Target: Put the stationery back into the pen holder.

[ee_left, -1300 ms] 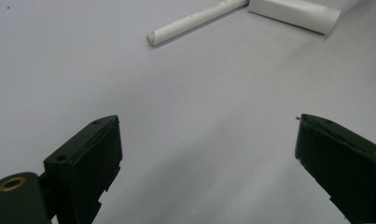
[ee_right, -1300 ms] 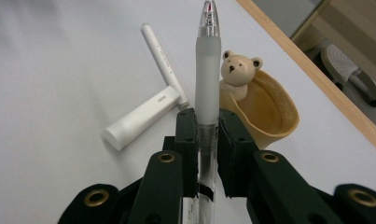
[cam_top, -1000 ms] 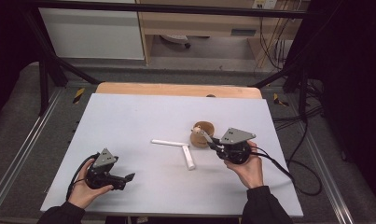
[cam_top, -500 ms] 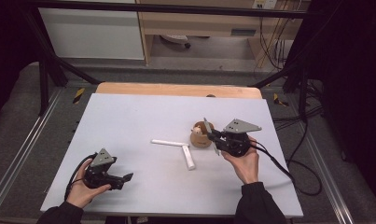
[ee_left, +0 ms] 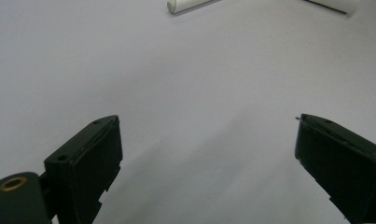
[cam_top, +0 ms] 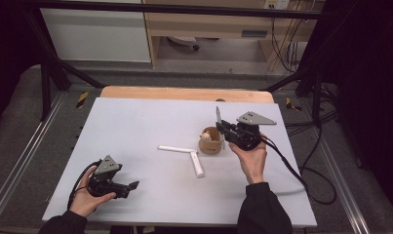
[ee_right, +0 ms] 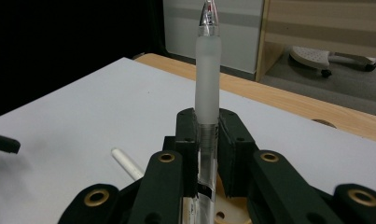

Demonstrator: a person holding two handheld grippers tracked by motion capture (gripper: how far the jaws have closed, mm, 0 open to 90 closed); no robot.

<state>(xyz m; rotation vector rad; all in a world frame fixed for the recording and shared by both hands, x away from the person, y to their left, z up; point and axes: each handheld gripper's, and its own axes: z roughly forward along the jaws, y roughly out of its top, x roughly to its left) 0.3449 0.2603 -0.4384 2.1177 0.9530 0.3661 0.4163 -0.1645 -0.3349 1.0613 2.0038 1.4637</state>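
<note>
Right hand-held gripper (cam_top: 222,127): held in the person's right hand (cam_top: 251,158) above the right half of the bench (cam_top: 135,122), its jaws pressed together on a pen (cam_top: 218,116). In the right gripper view the pen (ee_right: 207,70) stands upright between the two black pads, a frosted translucent barrel with a clear tip at the top, its lower end running down between the jaws toward the gripper body; the pads touch it on both sides. In the high view the pen is off the bench surface, rising above the gripper's jaws. Wooden cup (cam_top: 210,141): a small round light-brown holder standing on the bench just beside the right hand-held gripper, on its left in the high view, with a pale small item inside that is too small to identify; its wooden rim (ee_right: 232,210) shows beneath the jaws in the right gripper view. White sticks: two slim white cylinders lying flat near the bench centre, one (cam_top: 177,149) crosswise and one (cam_top: 197,163) angled toward the person, their ends close together, left of the cup. Left hand-held gripper (cam_top: 130,185): held in the left hand (cam_top: 87,200) low over the near left corner of the bench, well apart from the other items; its jaws stand wide apart with nothing between them, as the left gripper view shows over bare grey surface.
</note>
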